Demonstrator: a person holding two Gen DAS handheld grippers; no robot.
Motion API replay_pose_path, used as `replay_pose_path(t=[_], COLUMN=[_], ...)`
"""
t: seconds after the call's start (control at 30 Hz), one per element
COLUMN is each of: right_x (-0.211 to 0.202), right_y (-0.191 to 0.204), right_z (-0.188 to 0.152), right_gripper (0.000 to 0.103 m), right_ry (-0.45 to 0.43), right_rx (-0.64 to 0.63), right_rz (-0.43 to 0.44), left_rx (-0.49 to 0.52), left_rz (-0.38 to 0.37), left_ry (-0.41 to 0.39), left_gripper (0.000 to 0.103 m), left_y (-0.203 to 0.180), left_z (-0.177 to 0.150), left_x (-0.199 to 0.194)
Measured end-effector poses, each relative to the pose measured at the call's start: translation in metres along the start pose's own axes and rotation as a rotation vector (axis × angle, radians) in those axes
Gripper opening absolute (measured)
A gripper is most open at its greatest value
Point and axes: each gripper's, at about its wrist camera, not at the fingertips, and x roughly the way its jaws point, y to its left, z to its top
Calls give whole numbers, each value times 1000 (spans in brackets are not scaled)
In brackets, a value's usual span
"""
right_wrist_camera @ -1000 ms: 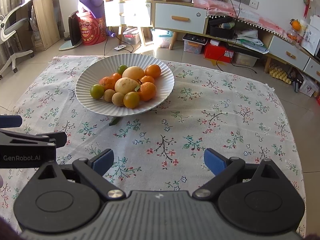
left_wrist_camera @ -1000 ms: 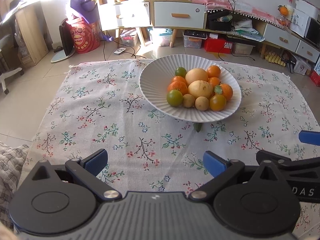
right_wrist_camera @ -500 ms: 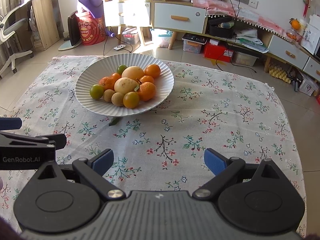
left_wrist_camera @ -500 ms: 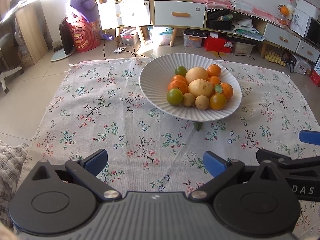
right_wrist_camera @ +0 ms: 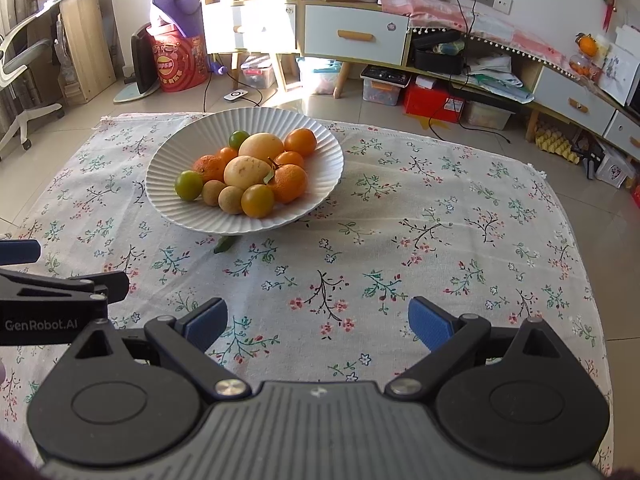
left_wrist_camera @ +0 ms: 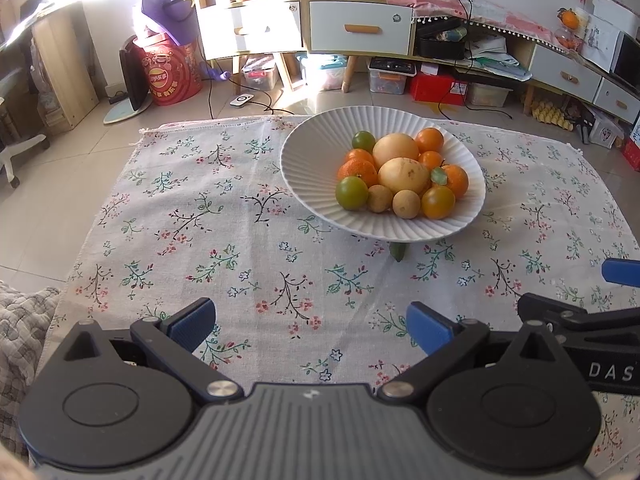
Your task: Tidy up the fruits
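Observation:
A white ribbed bowl stands on a floral tablecloth. It holds several fruits: orange mandarins, two pale yellow round fruits, green limes and small tan ones. A small green leaf lies under the bowl's near edge. My left gripper is open and empty, well short of the bowl. Beside it, my right gripper is likewise open and empty.
The cloth lies on a tiled floor. Behind it stand a white drawer cabinet, a red drum, storage boxes and cables. A grey quilted fabric lies at the left edge. A desk chair stands far left.
Both views have crept very slightly closer to the bowl. Nothing was taken hold of or let go.

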Motion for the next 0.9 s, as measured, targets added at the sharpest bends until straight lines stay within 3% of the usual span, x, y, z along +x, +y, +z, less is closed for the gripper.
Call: replay_pose_path(t=[0.9], right_x=[1], right_y=[-1], right_z=[0], right_gripper=[97], right_ry=[5], right_rx=[13], right_rz=[-4], left_rx=[21], left_rz=[13], left_ry=[2], left_gripper=[78], left_y=[-1], left_z=[-2], left_x=[3])
